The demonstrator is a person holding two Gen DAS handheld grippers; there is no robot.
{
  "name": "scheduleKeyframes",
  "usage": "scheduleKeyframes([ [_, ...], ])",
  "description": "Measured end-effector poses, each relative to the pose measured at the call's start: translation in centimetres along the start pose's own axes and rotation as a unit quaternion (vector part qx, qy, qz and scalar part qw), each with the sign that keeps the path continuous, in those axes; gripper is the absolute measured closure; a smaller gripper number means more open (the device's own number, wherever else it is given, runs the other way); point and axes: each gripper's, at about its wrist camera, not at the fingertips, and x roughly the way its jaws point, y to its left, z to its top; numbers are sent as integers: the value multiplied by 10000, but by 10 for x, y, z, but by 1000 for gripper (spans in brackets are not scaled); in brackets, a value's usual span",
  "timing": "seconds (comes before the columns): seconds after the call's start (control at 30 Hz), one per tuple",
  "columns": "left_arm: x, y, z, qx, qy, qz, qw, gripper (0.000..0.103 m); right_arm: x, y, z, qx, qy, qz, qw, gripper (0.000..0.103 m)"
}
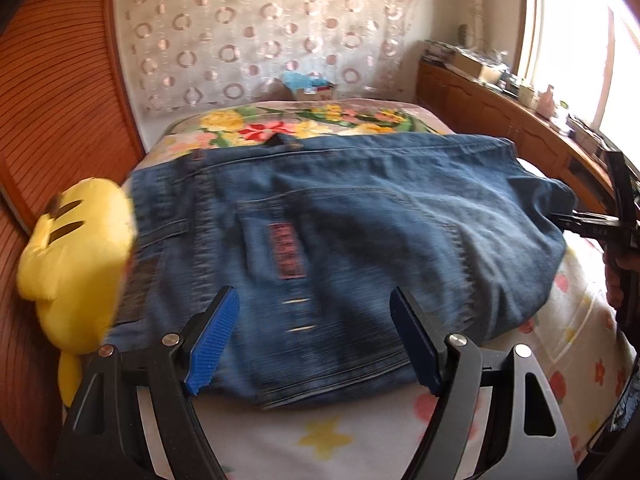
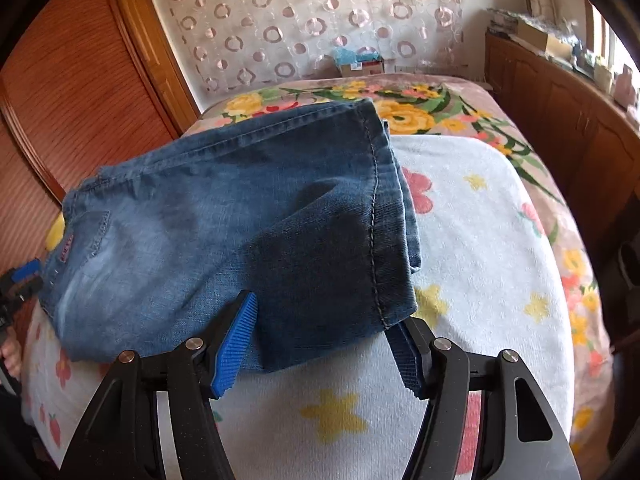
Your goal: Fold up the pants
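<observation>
Blue ribbed pads (image 1: 212, 340) of the left gripper (image 1: 316, 344) stand spread wide at the near edge of the jeans (image 1: 360, 220), gripping nothing. Folded into a thick bundle, the jeans lie across a pale flower-and-star towel (image 1: 340, 432) on the bed (image 1: 280, 120); a red label (image 1: 286, 250) shows on their upper face. Seen from the right wrist, the right gripper (image 2: 324, 344) is likewise spread — its left pad (image 2: 236, 348) rests against the denim's near edge, while the hemmed cuff (image 2: 374, 216) overlaps the right pad (image 2: 406, 356); the cloth is not pinched. In the left wrist view this gripper (image 1: 592, 222) appears at the bundle's right end.

Surroundings — a yellow plush toy (image 1: 76, 256) lies just beside the jeans' left end. A floral blanket (image 2: 420, 112) covers the far part of the bed. Behind it hangs a ring-patterned curtain (image 1: 260, 32); wooden cabinets (image 2: 560, 112) run along the right.
</observation>
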Motion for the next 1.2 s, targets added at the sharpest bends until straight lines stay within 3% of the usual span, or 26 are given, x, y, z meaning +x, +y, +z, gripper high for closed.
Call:
scheduleKeyframes([
  [0.27,-4,62,-13,-464,-21,676,9966,25,-3,5,-1,-133,-57,-94,9999,55],
  [0.33,-2,77,-15,-588,-5,804,9950,25,-2,5,0,-142,-60,-78,9998,64],
  [0.53,17,101,-22,-866,177,875,9922,31,-1,6,2,-220,-13,82,9997,83],
  [0.67,27,110,-29,-1014,293,788,9913,35,-1,5,3,-230,-12,200,9995,90],
  [0.87,29,110,-28,-1000,268,674,9923,59,-5,9,4,-265,-125,289,9992,96],
  [0.93,28,106,-28,-959,243,559,9935,79,-7,10,4,-278,-215,279,9990,97],
  [1.03,24,97,-26,-747,208,763,9941,88,-16,10,5,-242,-382,304,9985,97],
  [1.2,7,93,-16,-720,13,811,9941,91,-45,9,10,-225,-783,375,9960,98],
])
